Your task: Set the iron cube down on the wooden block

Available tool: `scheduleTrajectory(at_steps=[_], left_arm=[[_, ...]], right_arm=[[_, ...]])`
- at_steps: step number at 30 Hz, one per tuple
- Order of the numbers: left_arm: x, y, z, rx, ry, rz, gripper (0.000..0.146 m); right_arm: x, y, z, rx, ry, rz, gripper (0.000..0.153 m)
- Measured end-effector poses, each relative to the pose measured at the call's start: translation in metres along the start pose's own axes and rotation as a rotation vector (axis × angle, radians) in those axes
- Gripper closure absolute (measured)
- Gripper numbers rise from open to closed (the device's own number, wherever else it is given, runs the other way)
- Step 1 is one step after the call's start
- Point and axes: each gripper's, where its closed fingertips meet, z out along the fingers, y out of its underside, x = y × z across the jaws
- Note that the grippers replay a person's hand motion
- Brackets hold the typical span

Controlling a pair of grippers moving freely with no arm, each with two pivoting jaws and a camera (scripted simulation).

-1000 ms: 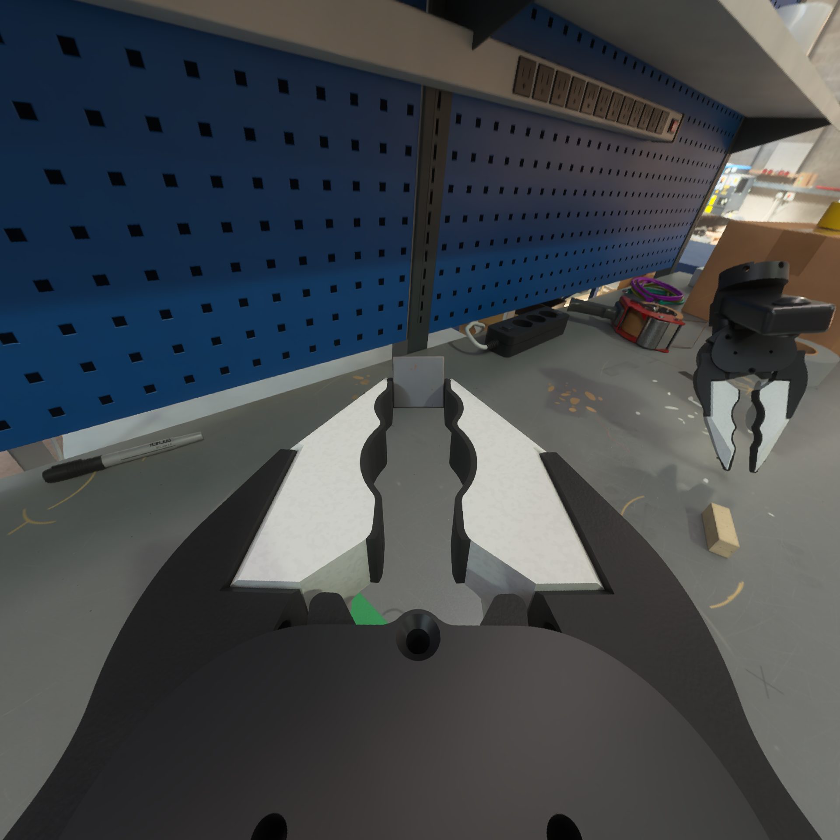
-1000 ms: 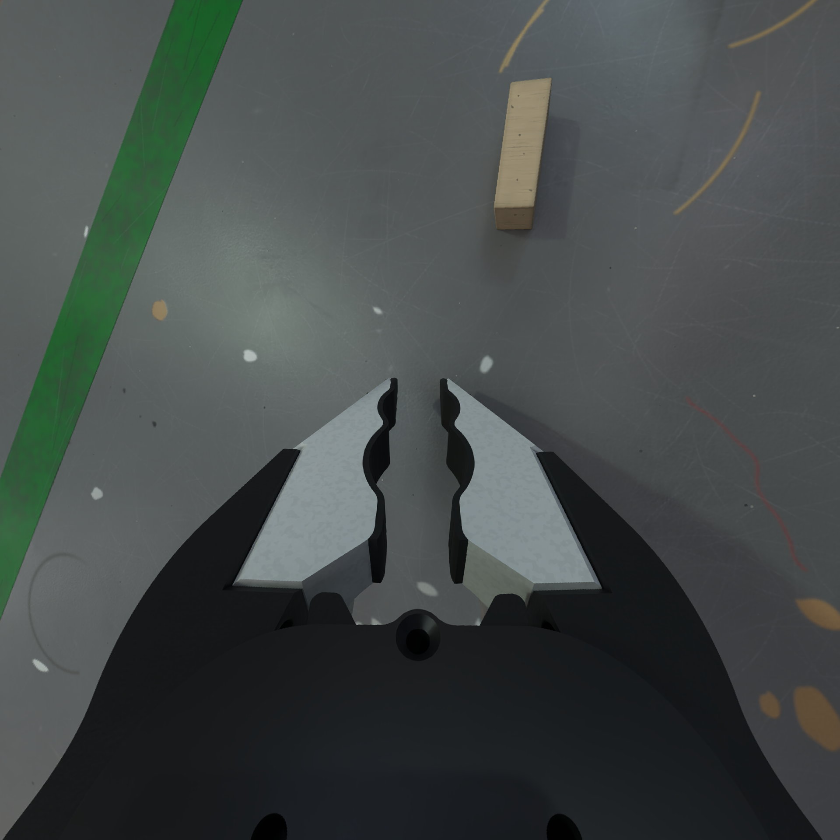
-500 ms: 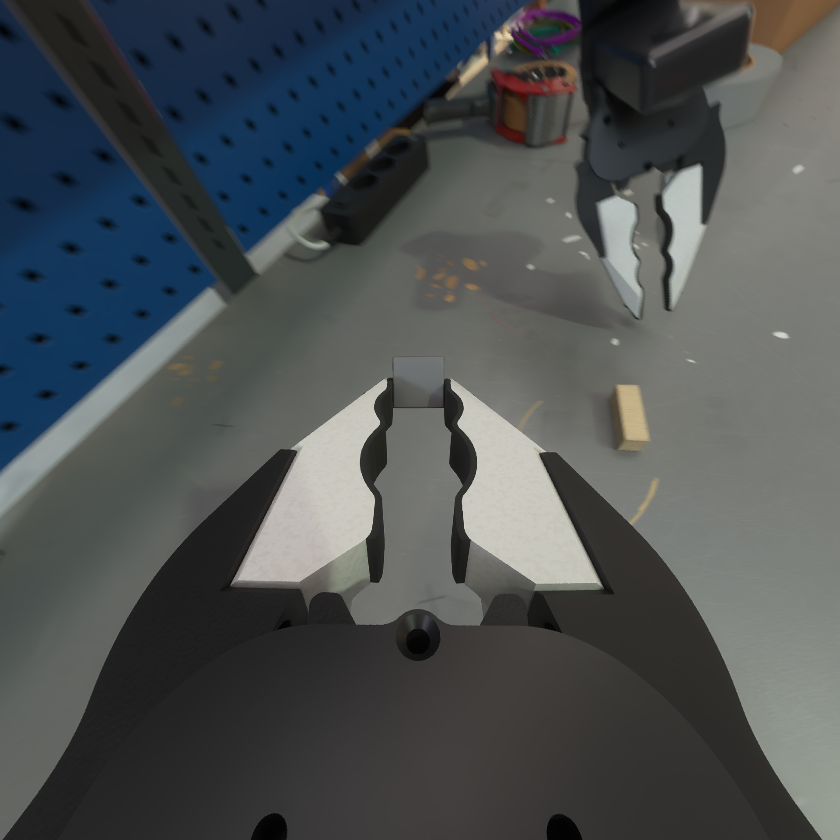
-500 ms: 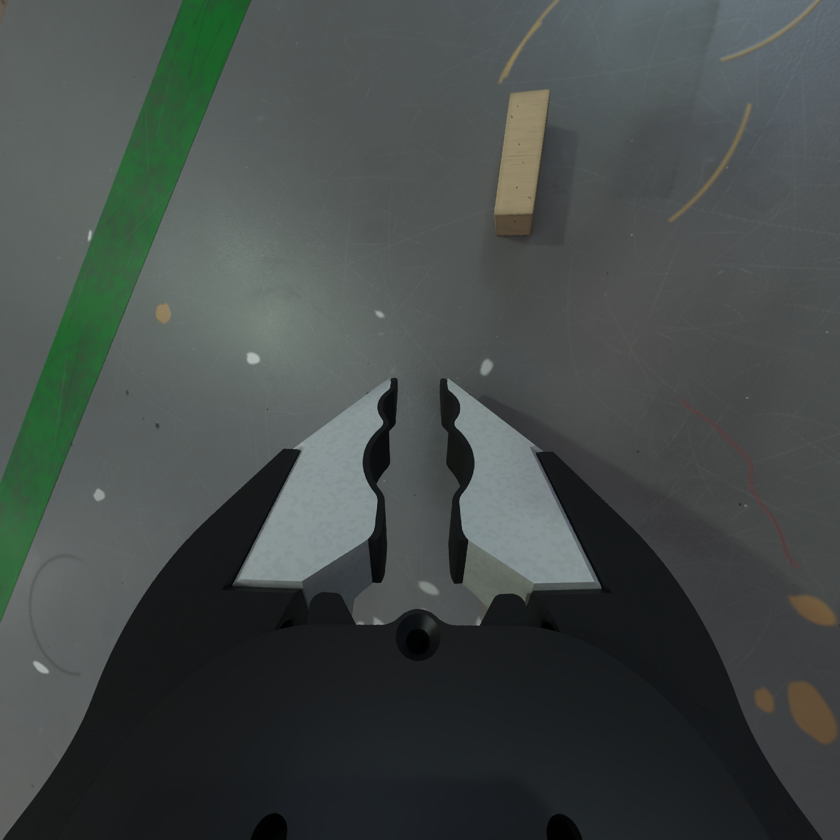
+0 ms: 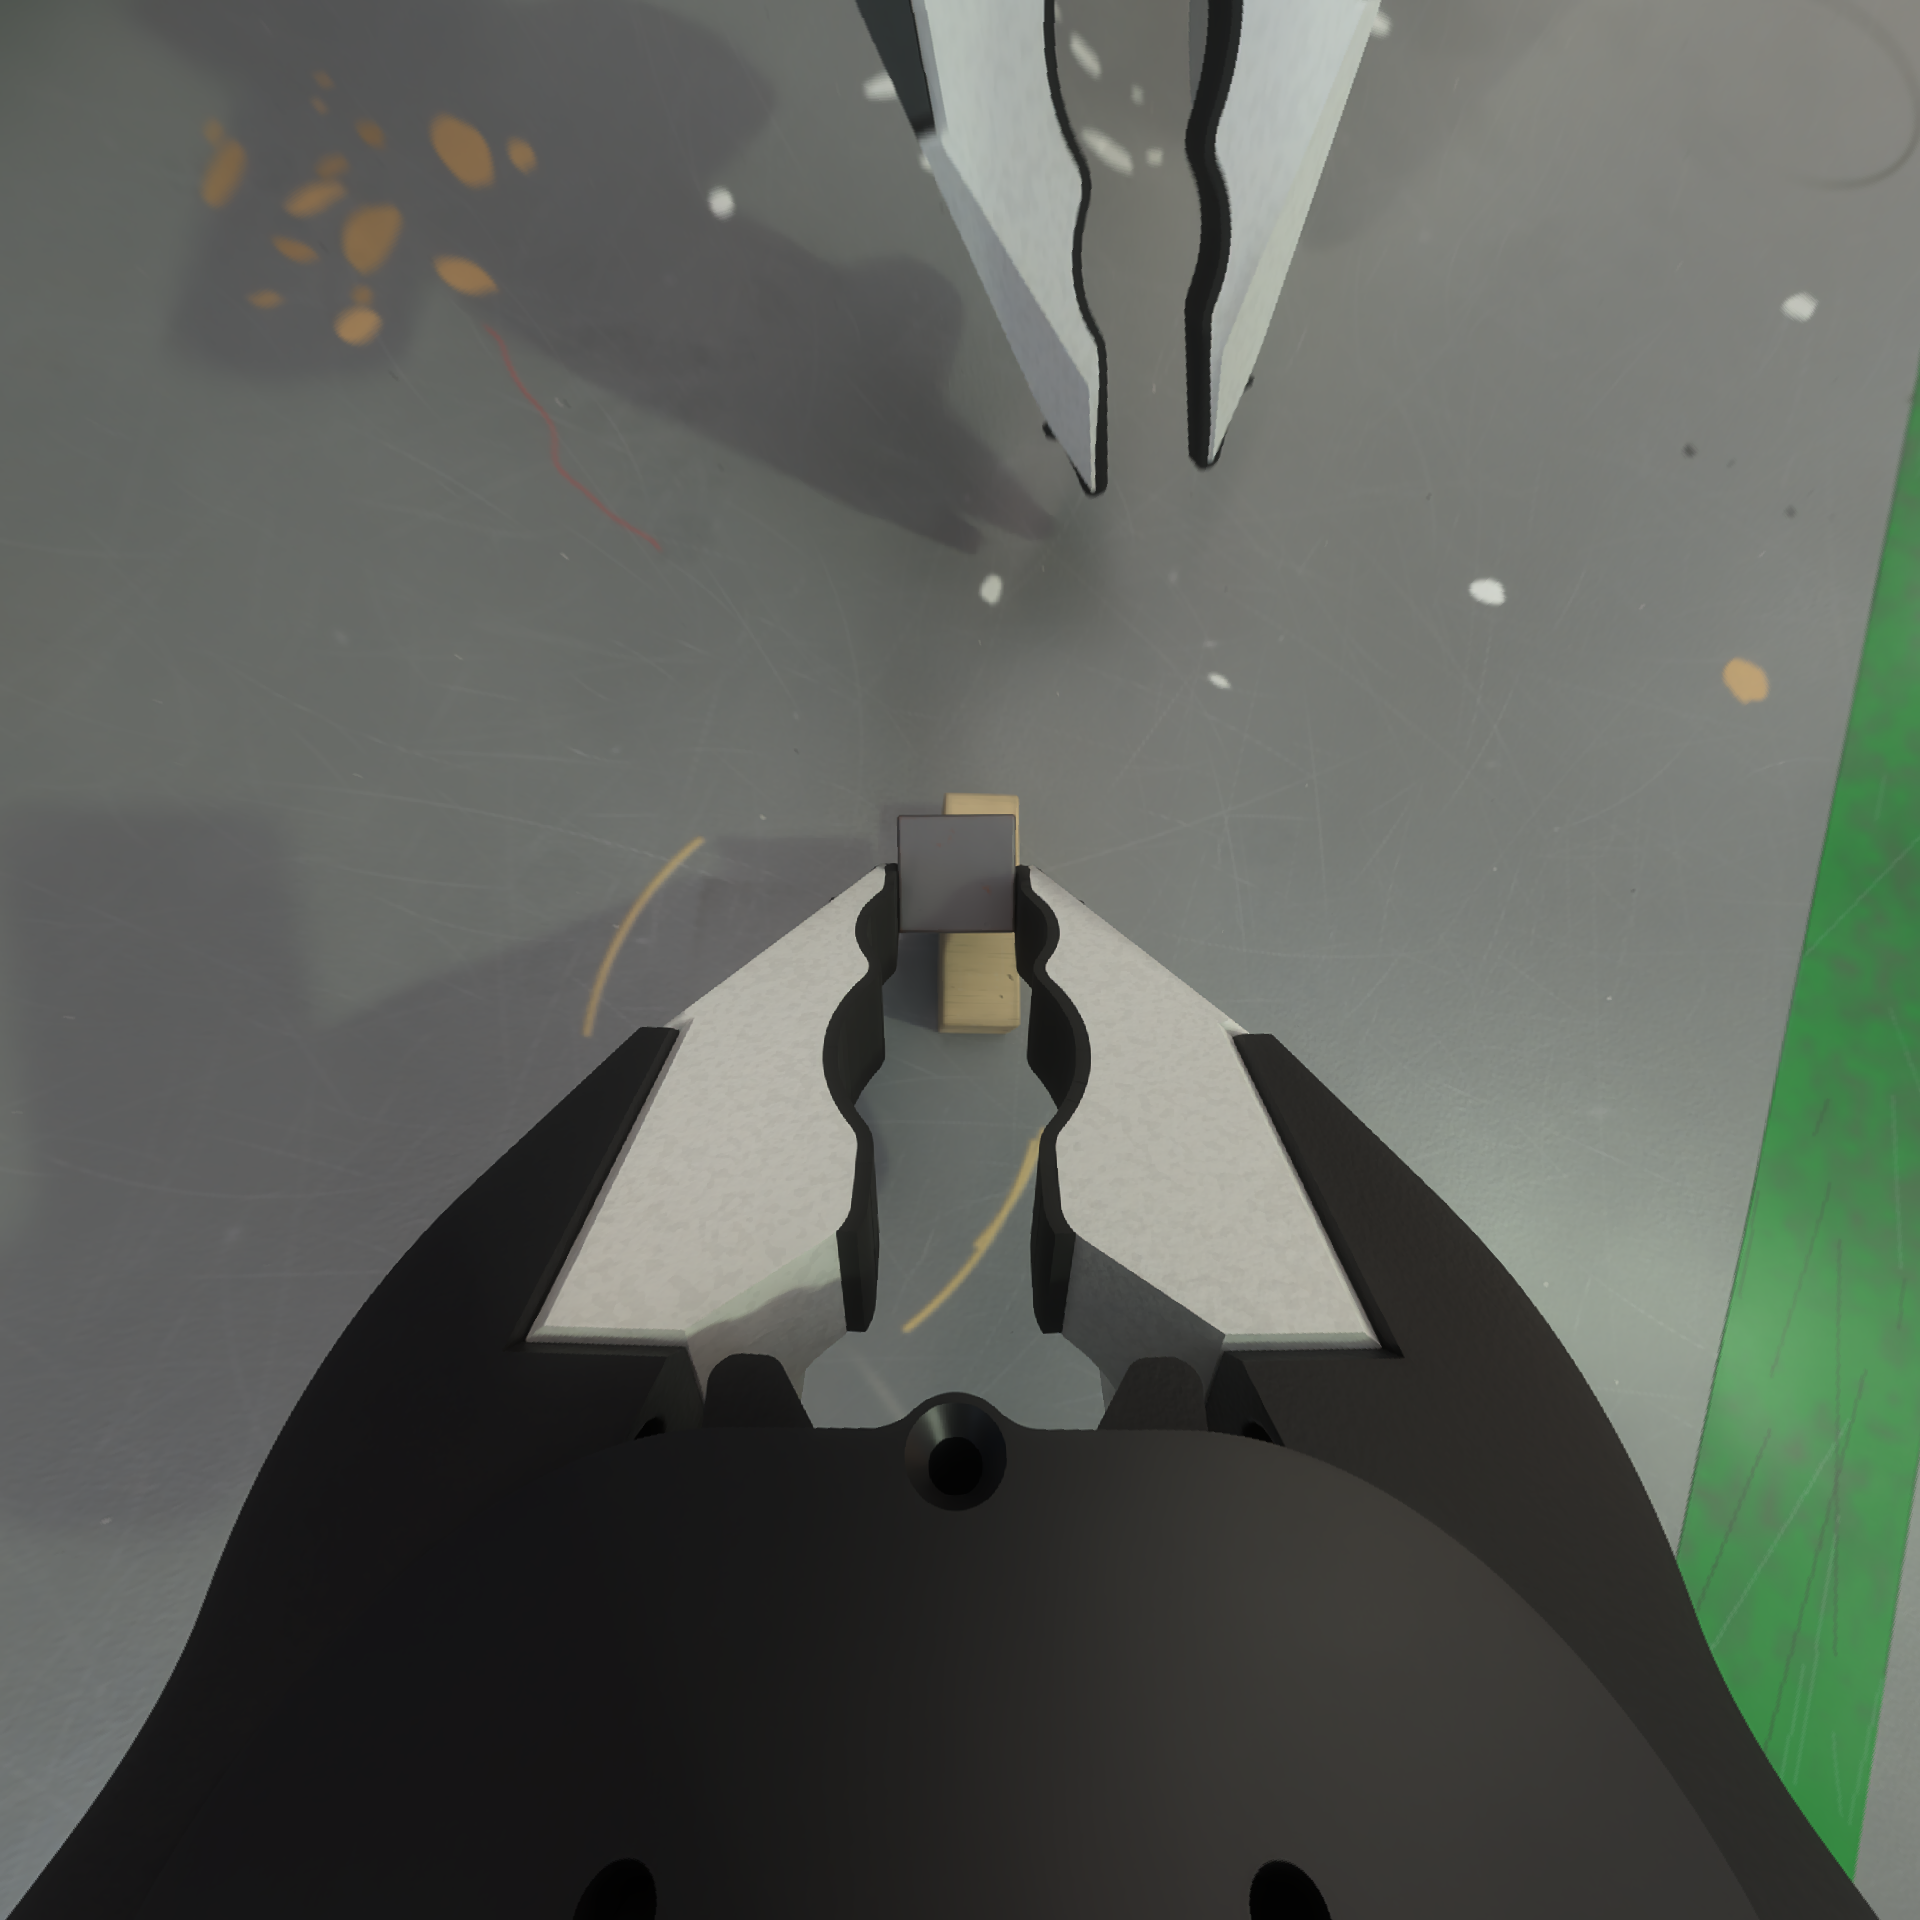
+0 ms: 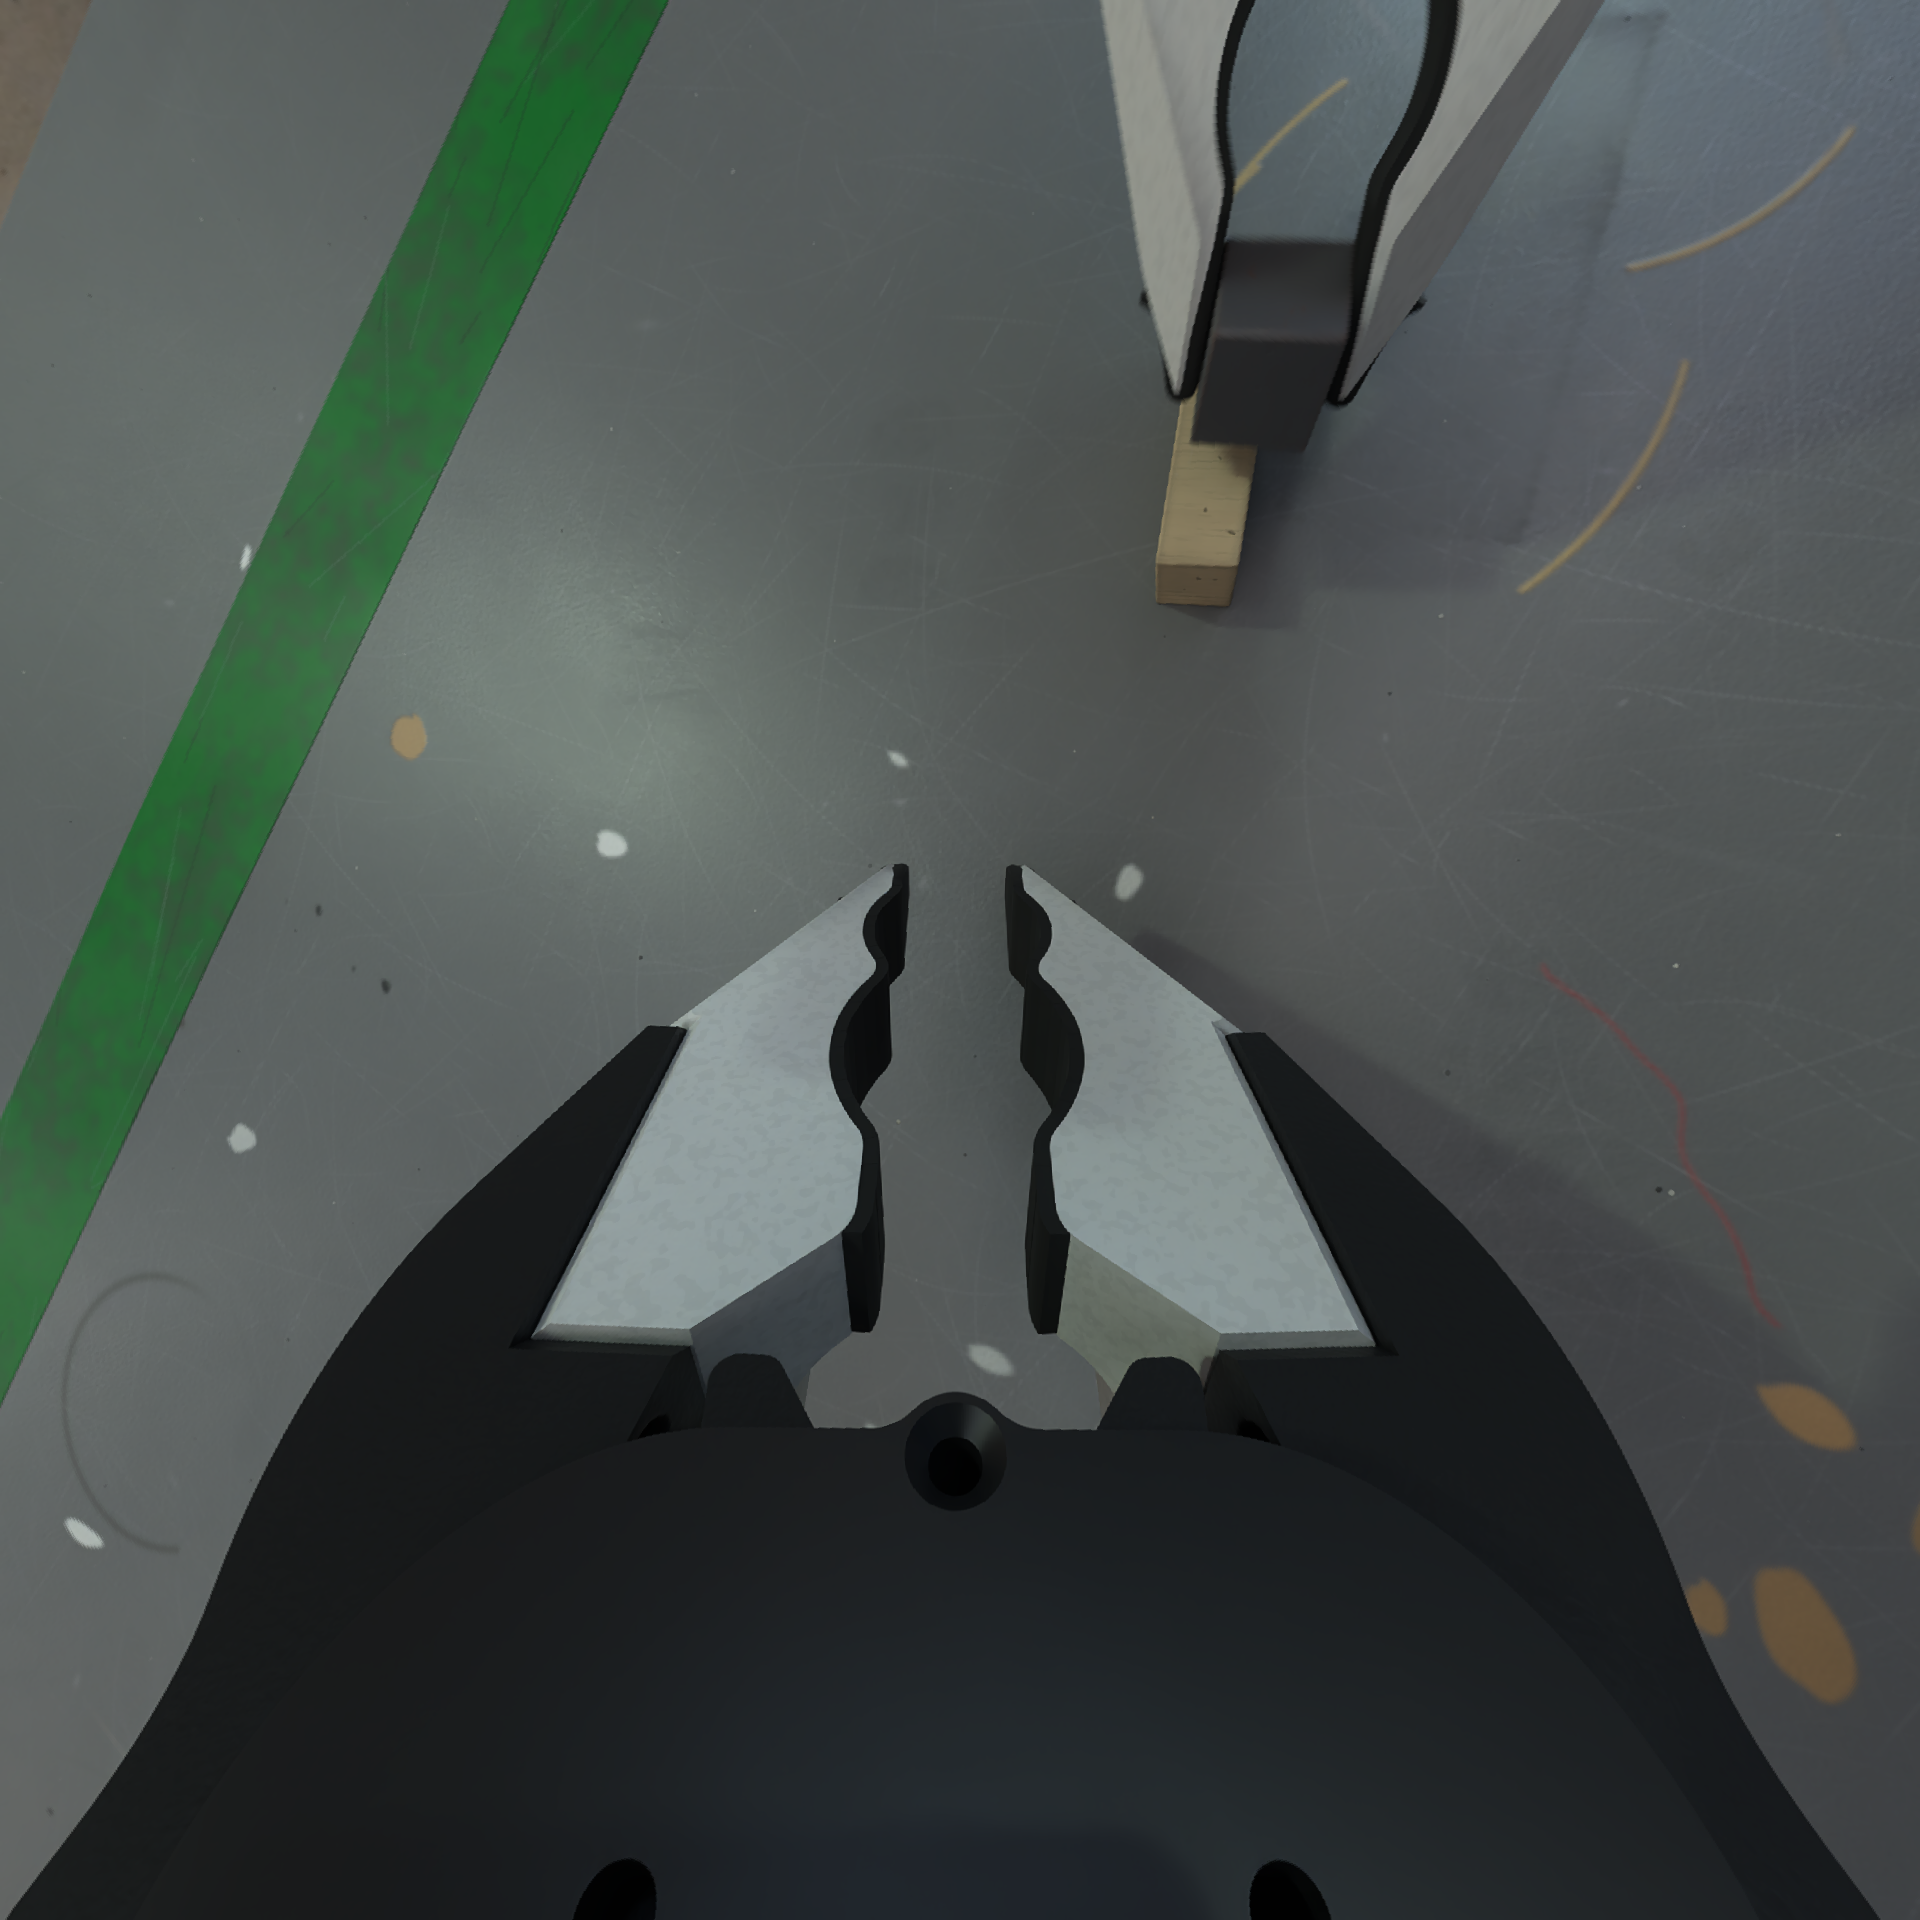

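Observation:
My left gripper [image 5: 956, 878] is shut on the grey iron cube [image 5: 956, 871] at its fingertips and points down at the bench. The pale wooden block [image 5: 977, 982] lies flat right under the cube, showing above and below it. In the right wrist view the left gripper [image 6: 1262, 390] holds the cube [image 6: 1262, 384] over the far end of the wooden block [image 6: 1200, 530]; I cannot tell if they touch. My right gripper [image 6: 956, 883] is open and empty, hovering above bare bench short of the block. It also shows in the left wrist view [image 5: 1148, 478].
A green tape stripe [image 5: 1808, 1247] runs along the grey bench [image 5: 416, 675], at the left in the right wrist view [image 6: 312, 582]. Orange spots [image 5: 353, 229], white flecks and thin curved scratches mark the surface.
My left gripper has swung from facing the blue pegboard down and to the right, carrying the cube over the wooden block. The right gripper has barely moved.

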Motion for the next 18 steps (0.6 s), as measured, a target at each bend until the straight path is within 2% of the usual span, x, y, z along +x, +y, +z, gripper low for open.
scheduleTrajectory(at_steps=[5,10,18], left_arm=[[0.006,0.01,0.011,-0.06,0.012,-0.009,0.122],[0.004,0.009,-0.002,-0.038,0.05,-0.022,0.103],[-0.014,0.021,-0.027,-0.058,0.05,-0.046,0.106]], right_arm=[[-0.001,-0.001,0.001,-0.003,-0.001,-0.006,0.134],[0.0,-0.002,0.0,-0.001,0.002,-0.006,0.134],[0.0,-0.001,0.0,-0.009,0.004,-0.011,0.134]])
